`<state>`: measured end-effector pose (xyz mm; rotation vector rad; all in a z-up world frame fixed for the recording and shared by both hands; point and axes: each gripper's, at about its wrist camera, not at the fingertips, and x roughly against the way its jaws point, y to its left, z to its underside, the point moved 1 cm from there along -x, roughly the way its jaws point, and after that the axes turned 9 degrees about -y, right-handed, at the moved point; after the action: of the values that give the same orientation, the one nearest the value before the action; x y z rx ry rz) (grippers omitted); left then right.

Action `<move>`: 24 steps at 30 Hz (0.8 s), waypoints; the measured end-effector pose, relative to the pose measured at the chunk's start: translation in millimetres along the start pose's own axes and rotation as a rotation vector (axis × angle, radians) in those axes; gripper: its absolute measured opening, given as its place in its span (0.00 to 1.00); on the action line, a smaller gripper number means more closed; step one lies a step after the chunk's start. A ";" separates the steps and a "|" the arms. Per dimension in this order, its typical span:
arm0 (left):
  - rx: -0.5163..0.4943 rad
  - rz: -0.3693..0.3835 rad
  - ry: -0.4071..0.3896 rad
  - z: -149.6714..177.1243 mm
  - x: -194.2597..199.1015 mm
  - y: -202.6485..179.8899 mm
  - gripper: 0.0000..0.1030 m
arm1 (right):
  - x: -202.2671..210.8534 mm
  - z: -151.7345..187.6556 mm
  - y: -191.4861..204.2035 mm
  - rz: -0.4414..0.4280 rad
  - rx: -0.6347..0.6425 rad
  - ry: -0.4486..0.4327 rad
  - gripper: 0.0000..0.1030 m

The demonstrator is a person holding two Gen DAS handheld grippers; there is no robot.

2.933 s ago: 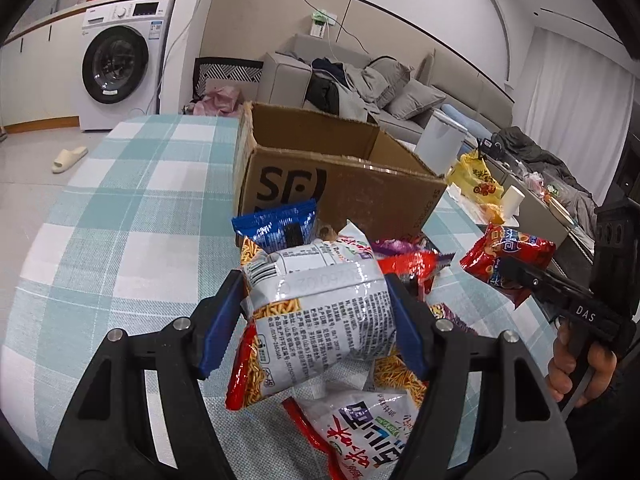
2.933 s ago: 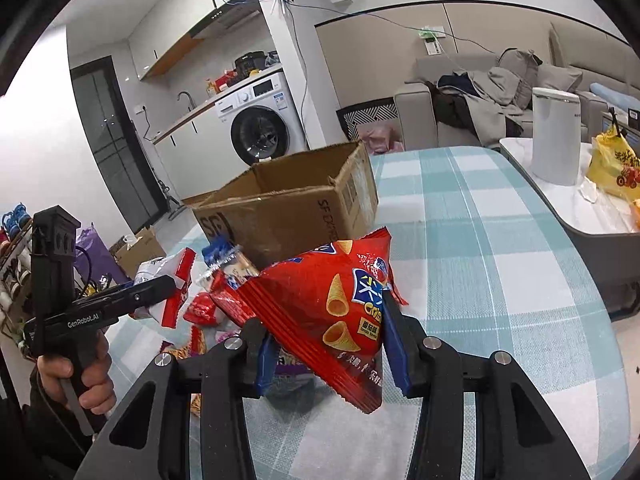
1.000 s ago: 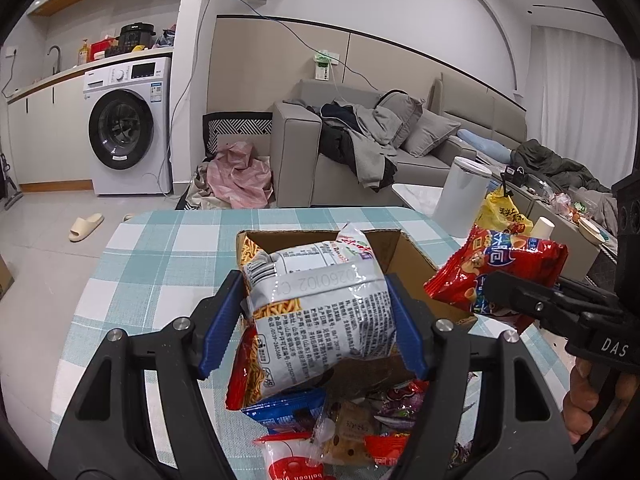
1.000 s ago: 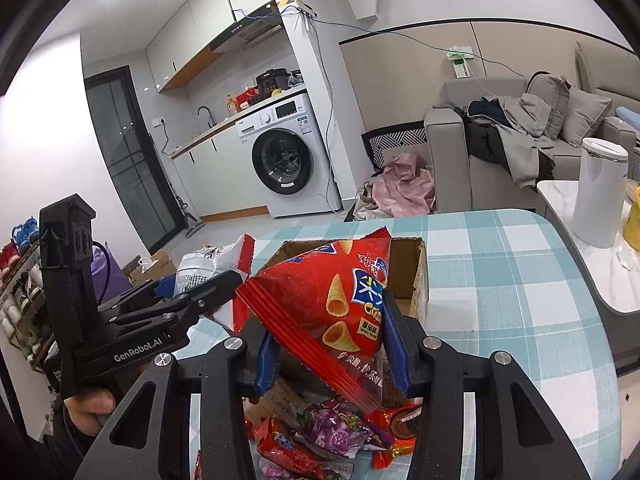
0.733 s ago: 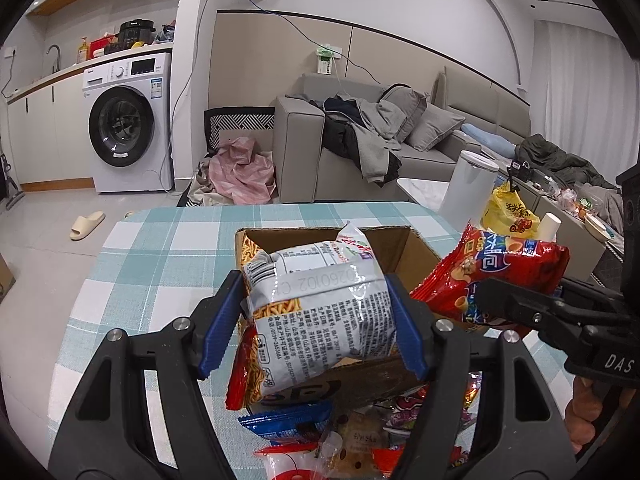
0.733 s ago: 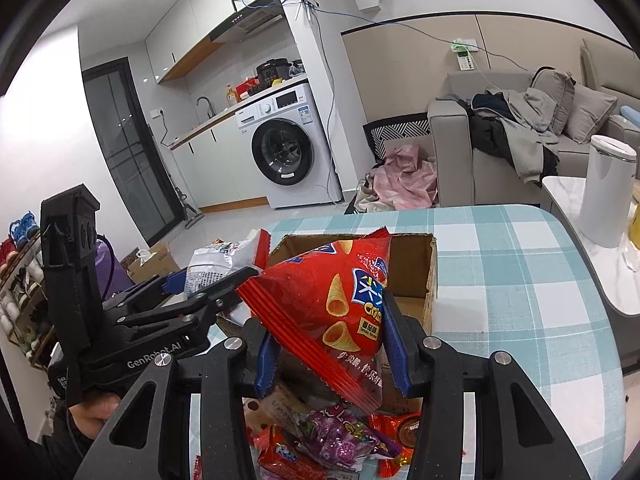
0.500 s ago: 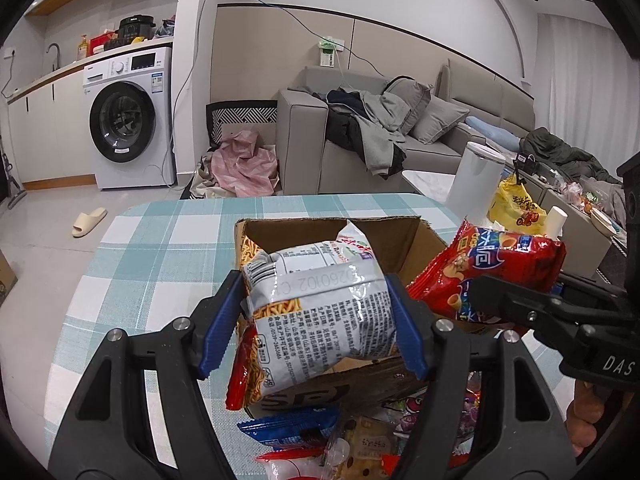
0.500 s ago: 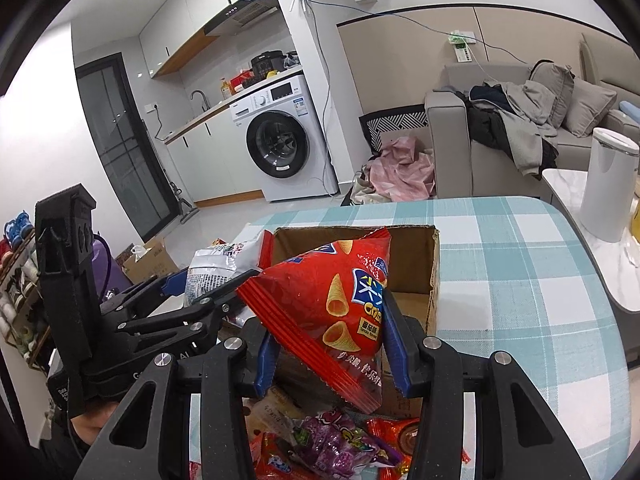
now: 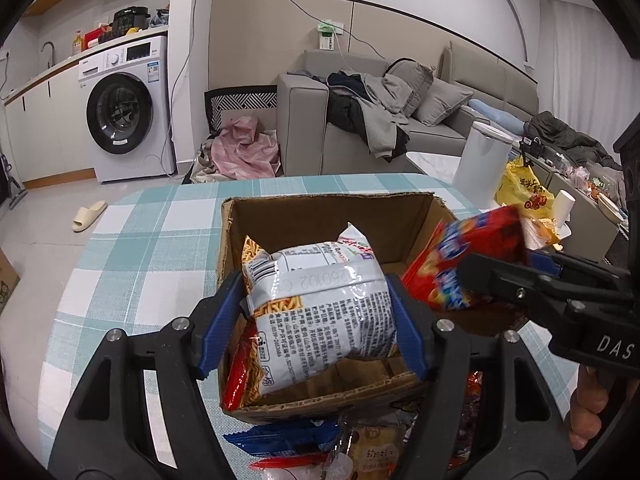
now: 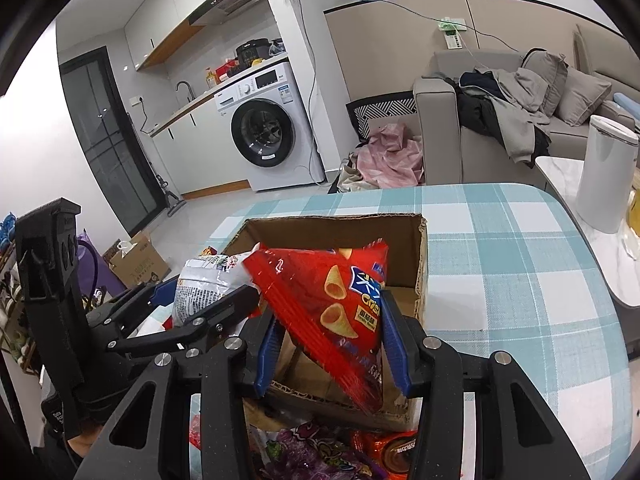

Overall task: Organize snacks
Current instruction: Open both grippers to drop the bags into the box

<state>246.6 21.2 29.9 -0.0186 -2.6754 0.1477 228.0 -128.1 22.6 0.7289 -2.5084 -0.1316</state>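
My left gripper (image 9: 316, 322) is shut on a silver noodle snack bag (image 9: 320, 304) and holds it over the open cardboard box (image 9: 320, 210). My right gripper (image 10: 328, 340) is shut on a red corn-snack bag (image 10: 332, 300) and holds it over the same box (image 10: 420, 280), to the right of the left one. The red bag also shows in the left wrist view (image 9: 468, 260), and the silver bag in the right wrist view (image 10: 204, 280). The box looks empty inside.
Loose snack packets lie on the checked tablecloth in front of the box: a blue one (image 9: 284, 436), a purple one (image 10: 304, 452). A white bin (image 10: 604, 176) and a yellow bag (image 9: 524, 188) stand on a side table to the right. A sofa is behind.
Both grippers lifted their bags from the pile, moved forward and now lower them over the box opening. The box has come closer in both views.
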 end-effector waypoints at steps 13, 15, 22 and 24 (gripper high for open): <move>-0.011 0.019 -0.026 5.3 44.4 6.2 0.90 | 41.9 5.6 4.1 -0.003 0.048 -0.039 0.99; -0.007 0.019 -0.027 8.3 55.9 7.7 1.00 | 48.4 9.8 2.9 -0.002 0.046 -0.035 1.00; -0.003 -0.008 -0.038 22.5 95.5 14.2 0.99 | 70.0 26.0 3.4 -0.006 0.028 -0.021 1.00; -0.004 -0.012 -0.037 27.2 104.9 15.8 1.00 | 74.5 30.1 5.4 0.003 0.031 -0.011 1.00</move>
<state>140.4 38.0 50.7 -0.0008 -2.7123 0.1395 156.5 -164.0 31.9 0.7384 -2.5276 -0.0958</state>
